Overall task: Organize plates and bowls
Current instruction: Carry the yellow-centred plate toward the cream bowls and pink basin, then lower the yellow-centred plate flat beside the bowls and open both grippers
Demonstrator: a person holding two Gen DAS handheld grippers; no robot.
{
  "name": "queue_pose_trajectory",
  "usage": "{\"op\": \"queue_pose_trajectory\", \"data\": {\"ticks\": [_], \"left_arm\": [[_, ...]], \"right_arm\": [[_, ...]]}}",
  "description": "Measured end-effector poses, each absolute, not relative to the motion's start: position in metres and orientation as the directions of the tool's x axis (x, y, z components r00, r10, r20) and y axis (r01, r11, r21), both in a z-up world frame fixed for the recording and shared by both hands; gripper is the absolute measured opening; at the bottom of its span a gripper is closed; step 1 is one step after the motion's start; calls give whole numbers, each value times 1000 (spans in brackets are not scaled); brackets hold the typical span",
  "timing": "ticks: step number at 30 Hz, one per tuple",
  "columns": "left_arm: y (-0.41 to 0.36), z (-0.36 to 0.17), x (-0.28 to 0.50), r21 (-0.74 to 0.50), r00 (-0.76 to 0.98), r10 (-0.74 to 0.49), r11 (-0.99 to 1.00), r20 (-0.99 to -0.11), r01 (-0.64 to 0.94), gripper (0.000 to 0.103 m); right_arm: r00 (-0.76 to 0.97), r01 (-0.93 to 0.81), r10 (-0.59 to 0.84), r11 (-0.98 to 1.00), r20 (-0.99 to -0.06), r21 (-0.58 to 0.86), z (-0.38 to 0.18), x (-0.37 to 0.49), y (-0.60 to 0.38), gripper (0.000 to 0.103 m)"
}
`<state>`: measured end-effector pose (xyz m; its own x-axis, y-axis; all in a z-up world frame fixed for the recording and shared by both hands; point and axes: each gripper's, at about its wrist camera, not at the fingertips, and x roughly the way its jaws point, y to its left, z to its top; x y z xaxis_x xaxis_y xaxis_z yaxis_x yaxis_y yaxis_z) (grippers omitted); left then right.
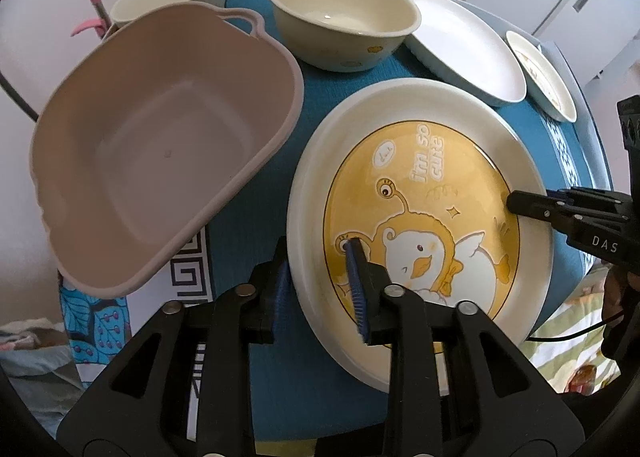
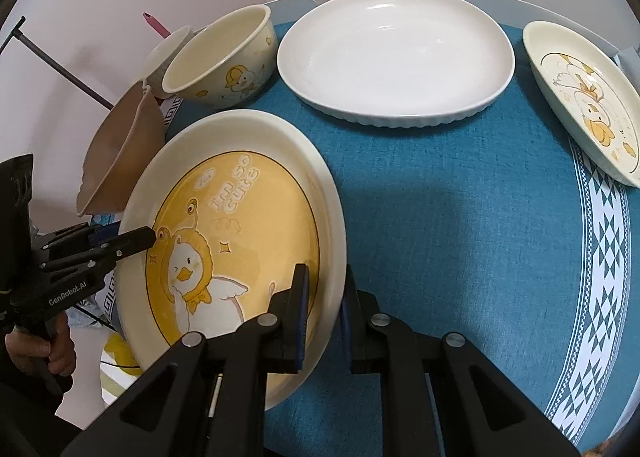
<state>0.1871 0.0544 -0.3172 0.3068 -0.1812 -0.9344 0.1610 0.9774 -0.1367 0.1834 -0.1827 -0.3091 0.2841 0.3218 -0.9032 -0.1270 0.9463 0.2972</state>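
- We see the left tongs [image 1: 320, 281] clamped on one rim of the duck plate [image 1: 420, 193], one finger over the face, one beneath.
- The right tongs [image 2: 324, 321] pinch the opposite rim the same way.
- The plate is tilted above the blue counter [image 2: 460, 237], beside the pink basin [image 1: 160, 145].
- Behind it stand a duck bowl [image 1: 340, 17], a white dish [image 2: 396, 53] and a small duck plate [image 2: 588, 97].
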Motion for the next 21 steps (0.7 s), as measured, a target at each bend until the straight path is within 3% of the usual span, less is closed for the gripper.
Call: {"op": "queue_pose_trajectory", "data": {"ticks": [1, 2, 3, 4, 7, 8, 9, 16, 21], "left_arm": [[52, -317, 187, -126, 308, -171, 979, -936, 162, 45], [50, -317, 187, -111, 317, -158, 981, -935, 162, 68], [49, -314, 185, -97, 336, -147, 982, -930, 162, 82], [49, -312, 184, -90, 349, -143, 982, -926, 164, 85], [47, -308, 181, -72, 354, -132, 981, -926, 178, 86], [46, -307, 180, -68, 353, -128, 982, -927, 177, 86], [46, -307, 179, -69, 352, -127, 982, -927, 175, 86], [37, -272, 164, -84, 395, -148, 981, -907, 173, 86], [25, -216, 161, -95, 494, -173, 979, -852, 179, 87]], "right_arm": [[285, -126, 318, 947, -904, 294, -309, 183, -182, 13], [286, -126, 317, 948, -904, 293, -309, 184, -182, 13], [289, -125, 317, 948, -904, 292, -308, 183, -182, 13], [294, -125, 319, 947, -901, 295, -308, 182, -182, 14], [320, -114, 309, 951, -896, 288, -304, 177, -185, 38], [326, -109, 310, 951, -893, 290, -302, 176, -186, 56], [329, -104, 316, 949, -890, 298, -300, 175, -188, 61], [378, -121, 307, 952, -874, 283, -270, 168, -196, 61], [469, -101, 288, 957, -835, 273, -229, 162, -204, 64]]}}
